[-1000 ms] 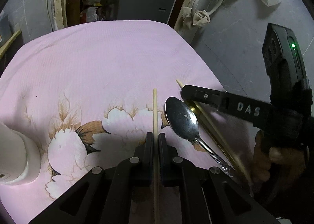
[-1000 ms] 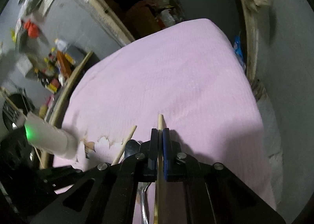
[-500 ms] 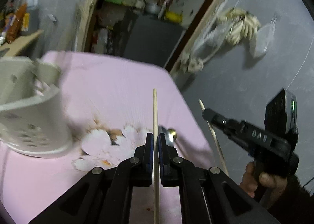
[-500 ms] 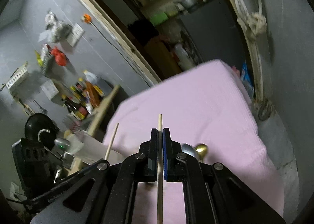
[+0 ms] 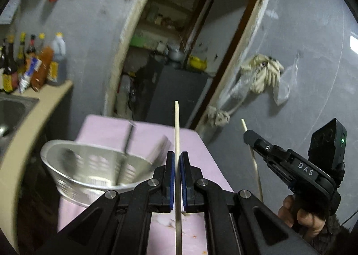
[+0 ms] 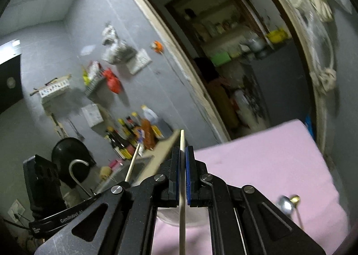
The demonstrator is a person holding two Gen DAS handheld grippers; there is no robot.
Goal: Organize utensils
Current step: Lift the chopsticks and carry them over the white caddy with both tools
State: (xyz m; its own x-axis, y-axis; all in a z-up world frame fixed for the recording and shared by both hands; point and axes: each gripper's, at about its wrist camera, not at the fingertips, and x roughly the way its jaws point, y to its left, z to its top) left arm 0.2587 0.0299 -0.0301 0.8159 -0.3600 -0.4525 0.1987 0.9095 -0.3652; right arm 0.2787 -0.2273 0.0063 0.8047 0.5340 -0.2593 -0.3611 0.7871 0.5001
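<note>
My left gripper [image 5: 176, 154] is shut on a pale wooden chopstick [image 5: 176, 125] that sticks up past the pads, well above the pink cloth [image 5: 143, 129]. Below and left of it stands a white perforated utensil holder [image 5: 89, 170], blurred, with utensil handles inside. My right gripper [image 5: 247, 136] hangs off to the right, shut on a second chopstick [image 5: 254, 161]. In the right wrist view that gripper [image 6: 182, 151] pinches its chopstick [image 6: 182, 141]. The left gripper's chopstick [image 6: 133, 162] shows at lower left. A metal spoon [image 6: 284, 205] and a gold-tipped utensil [image 6: 295, 199] lie on the cloth [image 6: 257, 161].
A counter with a sink [image 5: 13, 109] and several sauce bottles [image 5: 33, 69] runs along the left. An open doorway [image 5: 179, 53] lies beyond the table's far end. A grey wall with hanging rope [image 5: 264, 71] is at the right. A person's hand [image 5: 299, 212] grips the right tool.
Both grippers have risen off the cloth with their chopsticks and tilted up toward level. The utensil holder has slid from the far left to just beneath the left gripper. The spoon stayed on the cloth.
</note>
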